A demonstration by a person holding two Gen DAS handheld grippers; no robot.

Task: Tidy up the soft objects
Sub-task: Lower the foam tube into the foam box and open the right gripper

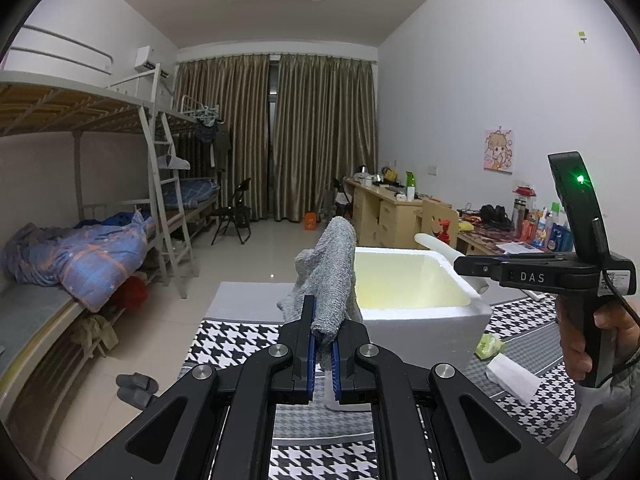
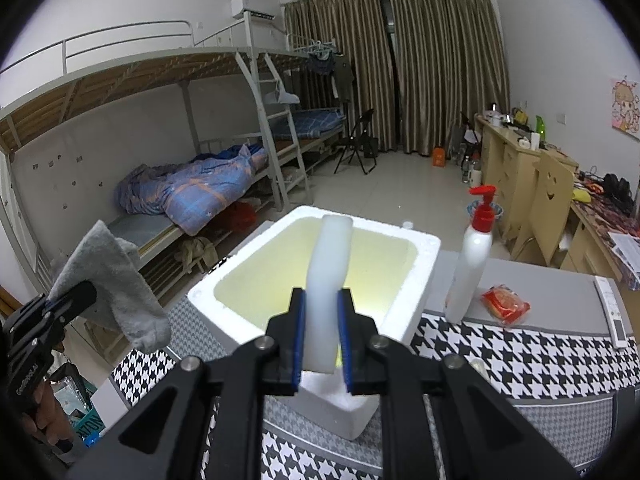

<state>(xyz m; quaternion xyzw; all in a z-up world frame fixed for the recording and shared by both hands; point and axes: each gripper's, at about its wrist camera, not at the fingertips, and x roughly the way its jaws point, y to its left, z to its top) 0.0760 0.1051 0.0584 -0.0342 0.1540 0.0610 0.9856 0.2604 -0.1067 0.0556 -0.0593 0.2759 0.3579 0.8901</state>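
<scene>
**Over the foam box: both tools loaded**

On the houndstooth-cloth table [image 2: 520,352] sits a white foam box [image 2: 416,280], its yellowish interior showing nothing inside. Right gripper [image 2: 322,340] is clamped on a white foam strip [image 2: 330,264], held above the box opening. Left gripper [image 1: 323,344] is clamped on a grey towel [image 1: 334,272], held in the air beside the box's left wall. White pump bottle [image 2: 470,272] and red packet [image 2: 505,304] stand right of the box. Bunk beds [image 2: 180,128] along the left wall, curtains [image 2: 400,64] at the far end, desks [image 2: 508,152] at right.
</scene>
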